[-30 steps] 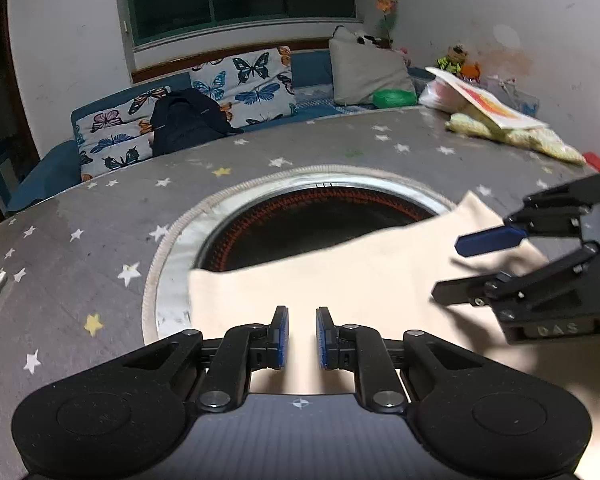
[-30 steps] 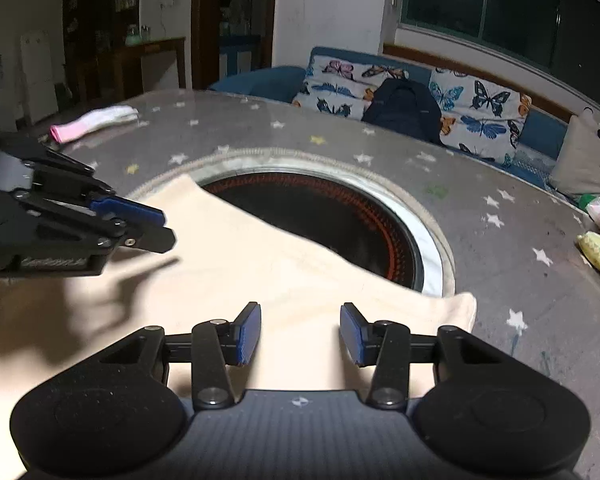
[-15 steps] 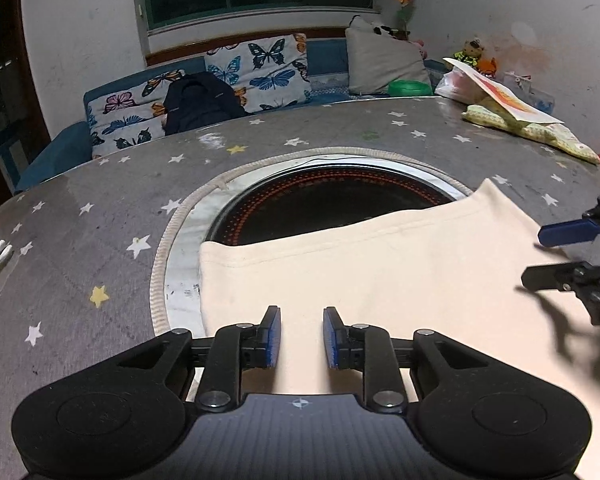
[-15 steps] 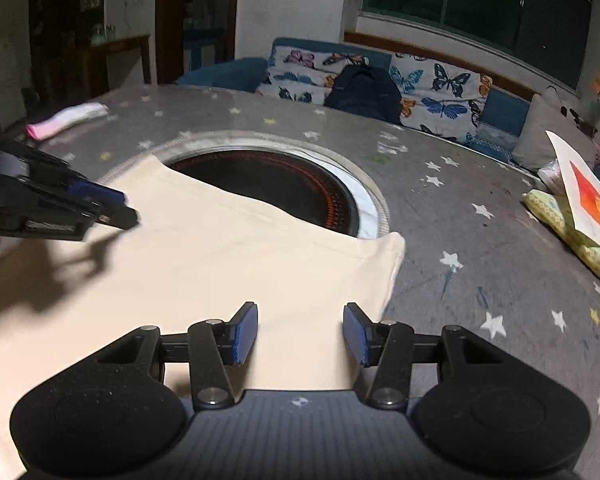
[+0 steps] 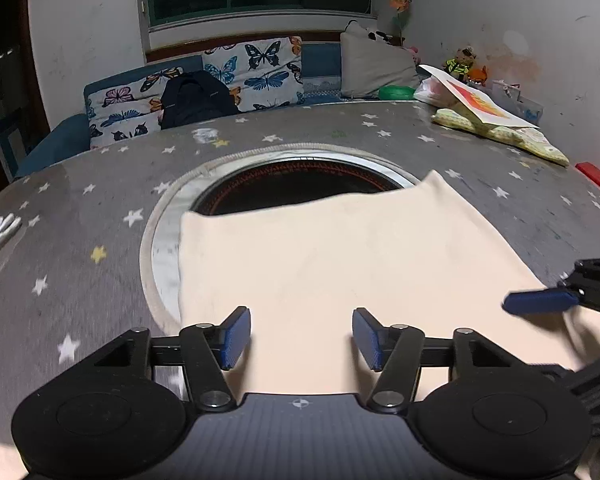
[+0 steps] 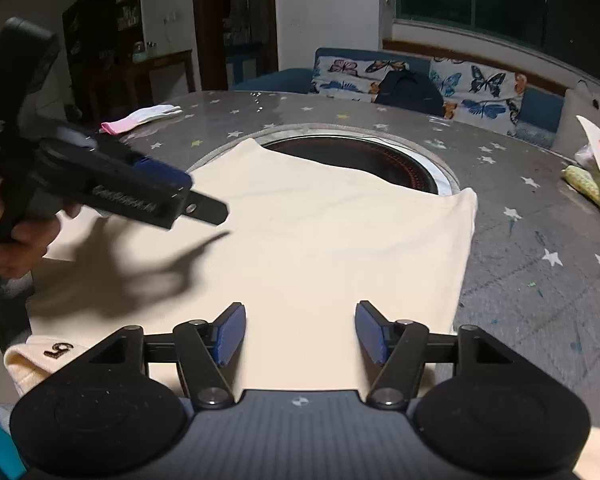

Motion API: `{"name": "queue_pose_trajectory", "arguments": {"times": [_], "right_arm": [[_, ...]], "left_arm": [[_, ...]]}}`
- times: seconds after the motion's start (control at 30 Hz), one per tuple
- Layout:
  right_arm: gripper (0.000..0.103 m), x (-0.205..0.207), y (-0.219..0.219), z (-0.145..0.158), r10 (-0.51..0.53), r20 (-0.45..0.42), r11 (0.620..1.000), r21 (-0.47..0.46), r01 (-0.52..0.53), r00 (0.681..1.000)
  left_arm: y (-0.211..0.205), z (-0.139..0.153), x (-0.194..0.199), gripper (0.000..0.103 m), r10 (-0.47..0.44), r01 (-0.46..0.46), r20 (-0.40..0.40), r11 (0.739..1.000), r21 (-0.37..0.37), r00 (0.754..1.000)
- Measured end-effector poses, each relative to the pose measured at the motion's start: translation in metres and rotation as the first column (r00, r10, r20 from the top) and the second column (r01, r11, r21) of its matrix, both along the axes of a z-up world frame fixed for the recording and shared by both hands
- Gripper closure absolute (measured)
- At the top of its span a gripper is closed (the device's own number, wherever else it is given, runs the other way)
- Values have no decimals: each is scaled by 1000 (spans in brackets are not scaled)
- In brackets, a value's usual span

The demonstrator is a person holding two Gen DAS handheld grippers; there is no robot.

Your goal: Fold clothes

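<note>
1. The cream garment (image 5: pixel 340 256) is spread flat on the star-patterned table (image 5: pixel 80 240). Its far edge lies over the near rim of the round burner well (image 5: pixel 300 178), which serves here as the landmark.
2. The left gripper (image 5: pixel 301 338) is held over the near part of the garment, on the near side of the well. Its jaws are opening and nothing is pinched between them; cloth is seen only beneath the gap.
3. The right gripper (image 6: pixel 300 332) is held likewise over the garment near its right edge, on the near side of the well. Its jaws are opening too, and no cloth is grasped.
4. The step in hand is judged to be a release and a re-approach for the next fold. It is best done by lifting both tools clear before moving sideways, so the smooth layer is not dragged.
5. The next pinch is best taken at matching points on one edge, with the cloth kept off the well.
6. The near hem is hidden under both gripper bodies, so the number of layers cannot be told.
7. A printed mark on a turned-up piece at the near left of the right wrist view is only partly legible.
8. In the left wrist view the right gripper is cut off by the frame edge.
</note>
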State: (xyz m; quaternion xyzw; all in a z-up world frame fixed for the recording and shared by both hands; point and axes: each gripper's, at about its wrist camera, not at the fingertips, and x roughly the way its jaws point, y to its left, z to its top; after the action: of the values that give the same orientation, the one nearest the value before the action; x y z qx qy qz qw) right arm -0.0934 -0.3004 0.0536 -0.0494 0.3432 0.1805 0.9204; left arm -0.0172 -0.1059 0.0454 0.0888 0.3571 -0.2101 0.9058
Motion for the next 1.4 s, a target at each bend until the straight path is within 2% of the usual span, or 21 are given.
{"name": "queue_pose_trajectory", "arguments": {"times": [0.07,0.13,0.4,0.7,0.83,1.0,1.13,1.3,1.4], "right_arm": [[25,-4,2,-3,3,14,1000,-5,-3,1000],[21,-7,4,-5,7,28,1000,-18,-7,1000],[0,-10,5,-9,-4,30,1000,-19,4,1000],[0,-11,3,-11,-1,27,1000,-11,1,1000],[0,-11,3,-11,0,28,1000,-8,0,1000],[0,-13,4,-11,-2,34,1000,-7,2,999],[0,-13,5,-11,-3,35,1000,-7,4,999],[0,-14,5,-11,-5,36,1000,-5,5,999],[0,-14,5,-11,-6,36,1000,-5,6,999]], "left_arm": [[2,0,-7,28,16,-16,-5,1000,-4,1000],[4,2,-14,26,27,-27,-6,1000,-11,1000],[18,3,-35,1,75,-75,-5,997,-36,997],[24,4,-48,0,104,-102,13,992,-73,995],[23,4,-55,0,125,-123,36,991,-55,992],[23,-1,-56,0,132,-131,6,989,-70,991],[21,-10,-51,0,149,-151,-50,988,-39,988],[16,-17,-53,0,176,-175,-42,984,20,984],[16,-17,-52,0,185,-184,-49,983,21,981]]}}
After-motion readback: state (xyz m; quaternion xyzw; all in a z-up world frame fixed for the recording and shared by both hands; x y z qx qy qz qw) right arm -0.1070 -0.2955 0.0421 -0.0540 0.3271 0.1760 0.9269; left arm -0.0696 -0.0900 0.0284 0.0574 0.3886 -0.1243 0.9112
